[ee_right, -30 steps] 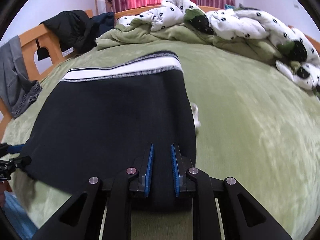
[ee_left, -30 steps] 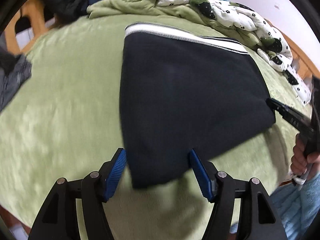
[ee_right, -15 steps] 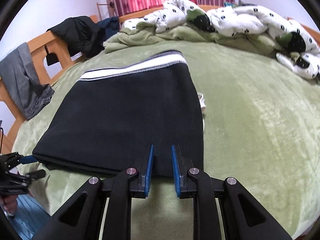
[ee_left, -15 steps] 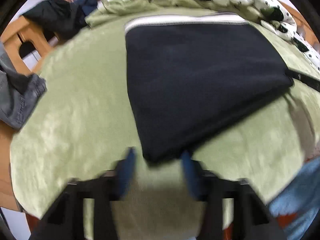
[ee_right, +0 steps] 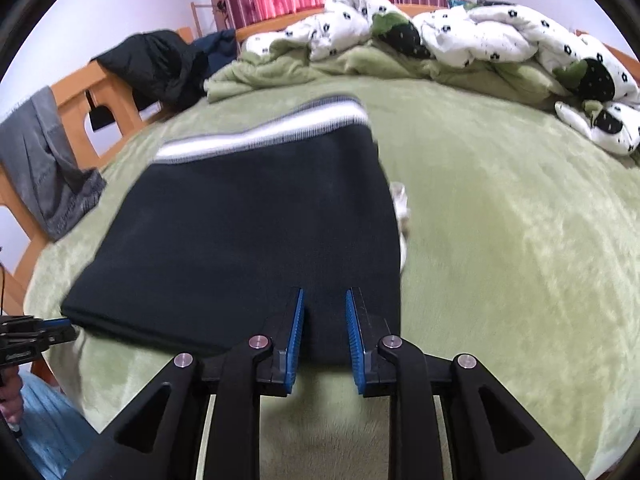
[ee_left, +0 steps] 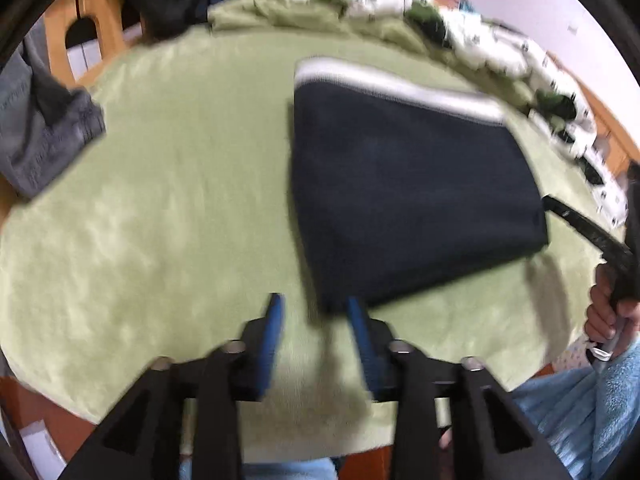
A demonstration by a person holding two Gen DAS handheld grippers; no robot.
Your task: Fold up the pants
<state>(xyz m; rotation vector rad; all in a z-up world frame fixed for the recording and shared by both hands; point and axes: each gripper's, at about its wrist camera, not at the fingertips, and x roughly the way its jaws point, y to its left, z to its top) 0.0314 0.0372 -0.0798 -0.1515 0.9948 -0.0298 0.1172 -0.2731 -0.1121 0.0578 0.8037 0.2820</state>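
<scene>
Bedding first: a green plush blanket (ee_right: 500, 260) covers the wooden-framed bed, a spotted white duvet (ee_right: 500, 32) heaped at its far end. Folded dark navy pants with white waistband (ee_right: 248, 216) lie flat mid-bed, probably finished. Right gripper (ee_right: 325, 320) is opening over the near hem; left gripper (ee_left: 316, 324) is opening at the corner, gripping nothing.

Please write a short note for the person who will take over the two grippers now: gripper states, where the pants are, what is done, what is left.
Left gripper: jaws opening, nothing gripped, at the near left corner of the pants.
Right gripper: jaws opening, pants' near edge between them, pads not pressing.
Pants: folded into a compact dark rectangle, flat on the green blanket, white waistband at the far edge.
Done: folding seems finished.
Left: withdraw both grippers; smooth if needed.
</scene>
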